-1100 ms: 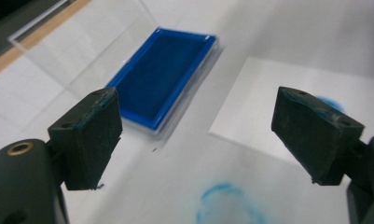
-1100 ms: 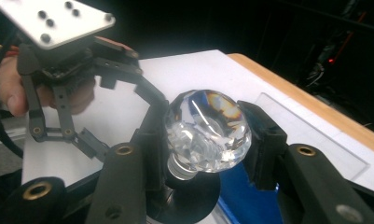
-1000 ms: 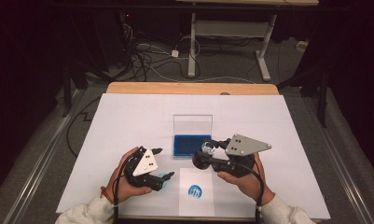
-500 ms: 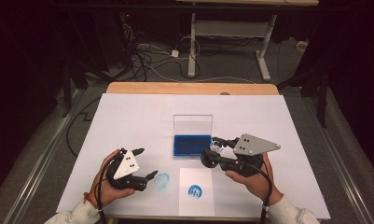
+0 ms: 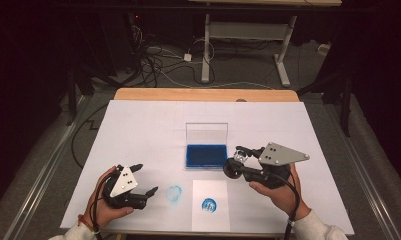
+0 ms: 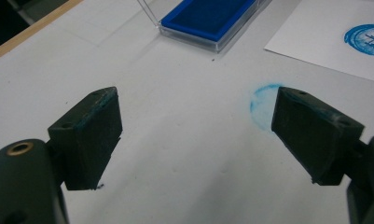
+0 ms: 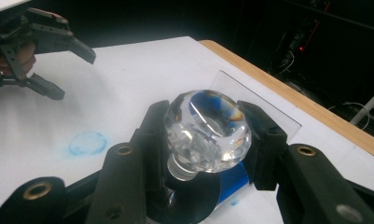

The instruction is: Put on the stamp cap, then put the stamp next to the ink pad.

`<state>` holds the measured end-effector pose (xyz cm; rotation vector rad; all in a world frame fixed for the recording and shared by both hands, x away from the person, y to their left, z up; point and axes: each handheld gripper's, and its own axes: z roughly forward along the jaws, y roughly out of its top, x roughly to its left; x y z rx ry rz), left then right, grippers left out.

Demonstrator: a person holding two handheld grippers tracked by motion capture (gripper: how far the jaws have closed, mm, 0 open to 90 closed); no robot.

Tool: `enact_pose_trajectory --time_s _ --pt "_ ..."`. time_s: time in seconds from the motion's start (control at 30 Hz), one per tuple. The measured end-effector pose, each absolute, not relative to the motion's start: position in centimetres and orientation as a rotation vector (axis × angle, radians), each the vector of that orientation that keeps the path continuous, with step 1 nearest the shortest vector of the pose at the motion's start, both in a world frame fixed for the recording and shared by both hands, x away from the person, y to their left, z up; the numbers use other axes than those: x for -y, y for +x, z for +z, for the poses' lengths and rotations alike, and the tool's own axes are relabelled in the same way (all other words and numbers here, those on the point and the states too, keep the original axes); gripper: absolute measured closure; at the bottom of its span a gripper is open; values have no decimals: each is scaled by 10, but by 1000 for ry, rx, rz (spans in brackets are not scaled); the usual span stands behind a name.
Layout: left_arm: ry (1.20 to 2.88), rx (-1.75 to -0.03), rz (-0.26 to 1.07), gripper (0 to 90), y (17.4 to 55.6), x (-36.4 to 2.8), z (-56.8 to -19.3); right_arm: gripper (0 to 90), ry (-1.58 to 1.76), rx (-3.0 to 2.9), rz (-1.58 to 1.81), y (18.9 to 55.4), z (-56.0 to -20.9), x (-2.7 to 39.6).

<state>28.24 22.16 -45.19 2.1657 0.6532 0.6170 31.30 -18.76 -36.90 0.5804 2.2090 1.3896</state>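
**Stamp held beside the ink pad**

Nearest the person, the left tongs [image 5: 144,191] rest low over the white desk [image 5: 138,130], jaws spread with nothing between them, just beside a faint blue smudge [image 5: 174,192]. A sheet of paper [image 5: 210,212] bearing a round blue print lies to the right of the smudge. Farther in, the right tongs [image 7: 208,135] pinch a clear faceted-knob stamp [image 7: 208,130], lifted just right of the open blue ink pad [image 5: 205,155], whose clear lid stands upright behind it.
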Motion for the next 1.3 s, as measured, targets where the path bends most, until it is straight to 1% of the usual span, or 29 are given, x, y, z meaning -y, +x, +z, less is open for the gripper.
enact_pose_trajectory --time_s 0.3,0.63,1.0,1.3 --pt "2173 -677 615 162 276 -231 -458 576 617 -2184 1347 316 -368 197" --pt "2178 -697 592 162 277 -228 -461 576 662 -2182 1307 325 -372 204" --pt "2183 -683 597 162 278 -226 -460 575 716 -2166 1282 339 -362 214" --pt "2176 -714 590 162 278 -224 -461 575 752 -2176 1234 357 -353 224"
